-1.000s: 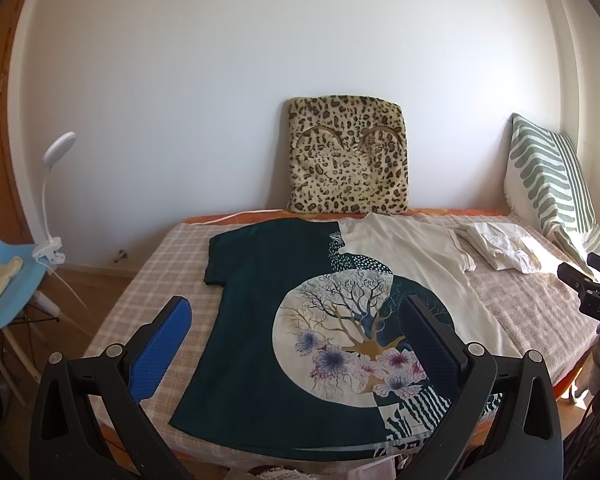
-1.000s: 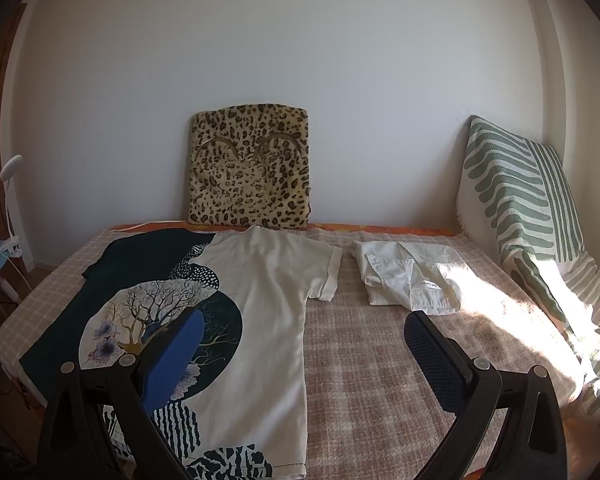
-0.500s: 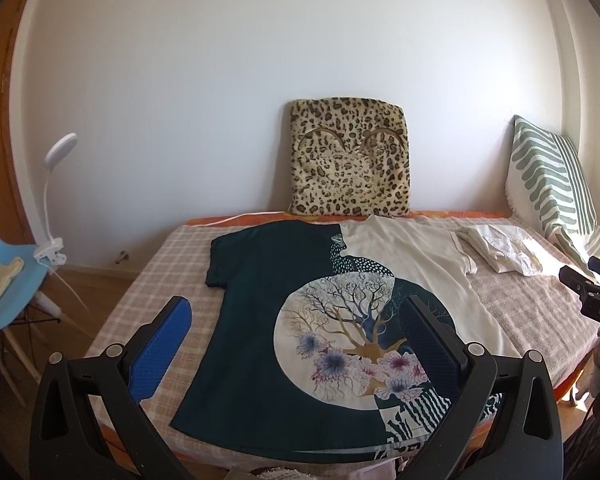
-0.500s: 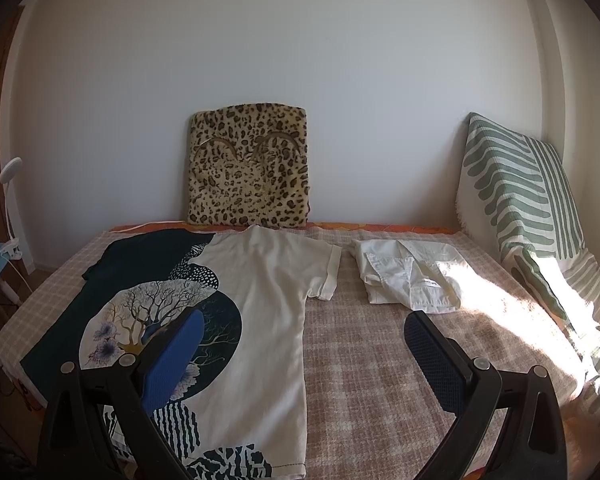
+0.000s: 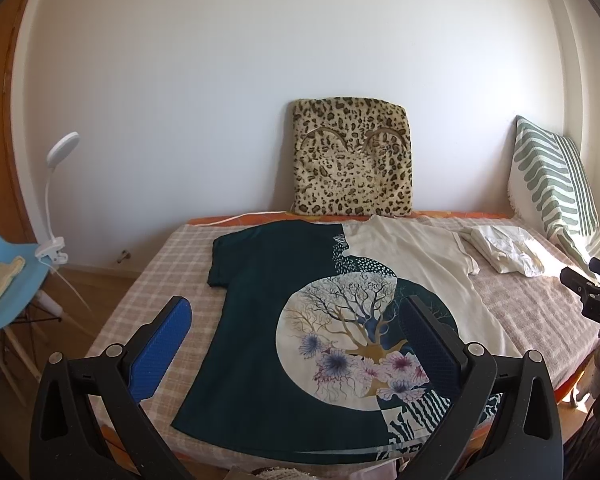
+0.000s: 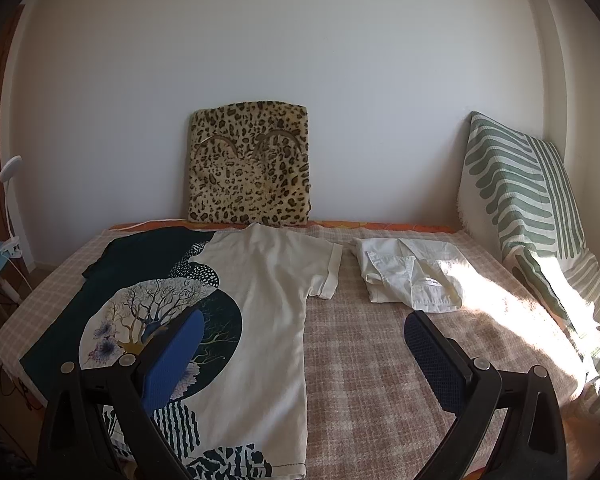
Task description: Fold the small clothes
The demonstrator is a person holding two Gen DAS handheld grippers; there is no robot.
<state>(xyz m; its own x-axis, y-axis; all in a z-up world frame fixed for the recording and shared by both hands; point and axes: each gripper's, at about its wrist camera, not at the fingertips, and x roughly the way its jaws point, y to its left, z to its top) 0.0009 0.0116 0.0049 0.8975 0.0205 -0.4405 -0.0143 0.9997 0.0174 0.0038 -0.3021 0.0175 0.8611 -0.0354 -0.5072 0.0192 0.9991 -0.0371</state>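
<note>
A dark green and cream t-shirt [image 5: 300,320] with a printed tree in a circle lies spread flat on the checked bed cover [image 6: 400,380], its hem at the near edge and its collar toward the far edge by the wall. Beside its cream sleeve, nearer the far right corner, rests a folded white garment [image 6: 408,276]. The left gripper [image 5: 296,332] hangs above the near edge over the shirt, jaws spread wide and holding nothing. The right gripper [image 6: 304,344] hangs likewise spread and empty. A leopard-print cushion [image 5: 352,160] and a green-striped pillow [image 6: 520,208] lean against the walls.
</note>
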